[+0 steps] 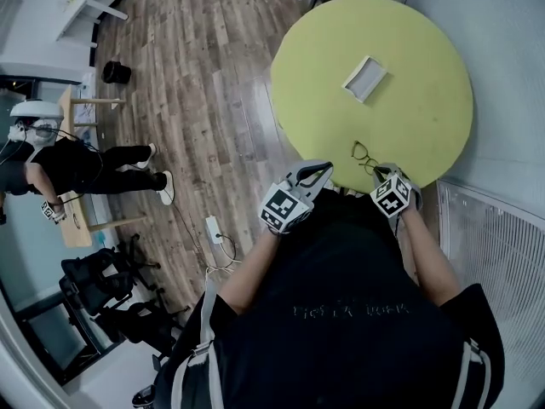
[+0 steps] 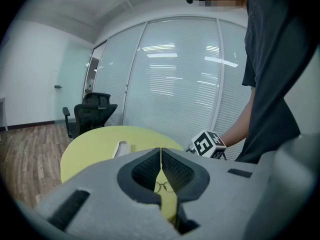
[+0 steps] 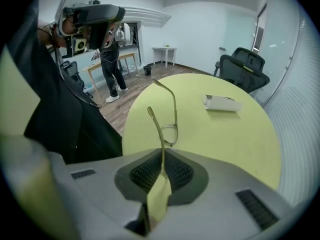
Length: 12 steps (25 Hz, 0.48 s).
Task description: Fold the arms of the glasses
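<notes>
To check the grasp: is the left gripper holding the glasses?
No, the left gripper has shut, empty jaws; the glasses lie beyond them.

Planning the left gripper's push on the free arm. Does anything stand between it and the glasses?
Nothing visible does. Only bare table lies between the left gripper and the glasses, whose other arm the right gripper pinches. The white box sits farther back.

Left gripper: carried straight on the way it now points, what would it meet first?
Most likely the glasses, dead ahead of the left gripper, whose jaws are shut; the right gripper holds them by one arm. Depth is unclear, so the near edge of the yellow table might come first.
</notes>
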Tool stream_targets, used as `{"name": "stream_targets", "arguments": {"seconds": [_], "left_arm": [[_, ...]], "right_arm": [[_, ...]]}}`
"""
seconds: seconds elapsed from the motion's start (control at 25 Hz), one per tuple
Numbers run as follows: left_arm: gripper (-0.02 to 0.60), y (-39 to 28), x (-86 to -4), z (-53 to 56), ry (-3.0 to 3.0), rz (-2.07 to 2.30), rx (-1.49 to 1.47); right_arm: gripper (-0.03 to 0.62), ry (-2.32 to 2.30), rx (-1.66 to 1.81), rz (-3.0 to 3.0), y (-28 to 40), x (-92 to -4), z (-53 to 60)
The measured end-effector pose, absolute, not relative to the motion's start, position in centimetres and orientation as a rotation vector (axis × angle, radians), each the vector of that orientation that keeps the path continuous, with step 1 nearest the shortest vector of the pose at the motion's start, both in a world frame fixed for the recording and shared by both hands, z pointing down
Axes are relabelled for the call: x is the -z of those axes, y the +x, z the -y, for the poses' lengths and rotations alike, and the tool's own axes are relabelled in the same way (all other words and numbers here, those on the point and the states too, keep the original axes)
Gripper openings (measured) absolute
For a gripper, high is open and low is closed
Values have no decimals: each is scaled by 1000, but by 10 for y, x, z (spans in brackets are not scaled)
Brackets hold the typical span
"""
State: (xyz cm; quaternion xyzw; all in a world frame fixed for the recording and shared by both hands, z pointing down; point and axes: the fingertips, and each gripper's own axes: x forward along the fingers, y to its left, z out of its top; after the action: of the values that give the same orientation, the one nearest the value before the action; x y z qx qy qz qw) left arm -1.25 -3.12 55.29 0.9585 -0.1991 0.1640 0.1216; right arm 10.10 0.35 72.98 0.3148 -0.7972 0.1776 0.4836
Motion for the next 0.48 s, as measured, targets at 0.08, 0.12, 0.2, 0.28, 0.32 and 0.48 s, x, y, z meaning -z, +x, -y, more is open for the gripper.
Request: {"name": "stream_targets", "arguments": {"seconds": [0.08,0.12,0.2,0.28,0.32,0.48], "left_arm": [[20,-16,-552,31,2795,594,-485],[20,-17,-551,31,2793,600,-486],[20,-21,-551,31,2789,611,-489],[20,-26,-551,29,2783,620,-494],[20,-29,-551,29,2779,626,-498],[20,-39,-552,29,2762,653,-497]], "right_arm": [[31,767,-440,1942,99,-731,2],[31,767,-445,1942,98,-732,5],[31,766,-452,1938,96,-735,10],[31,763,-452,1935,93,-738,15],[31,761,-451,1933,92,-740,18],[31,747,-459,1930,86,-747,26]]}}
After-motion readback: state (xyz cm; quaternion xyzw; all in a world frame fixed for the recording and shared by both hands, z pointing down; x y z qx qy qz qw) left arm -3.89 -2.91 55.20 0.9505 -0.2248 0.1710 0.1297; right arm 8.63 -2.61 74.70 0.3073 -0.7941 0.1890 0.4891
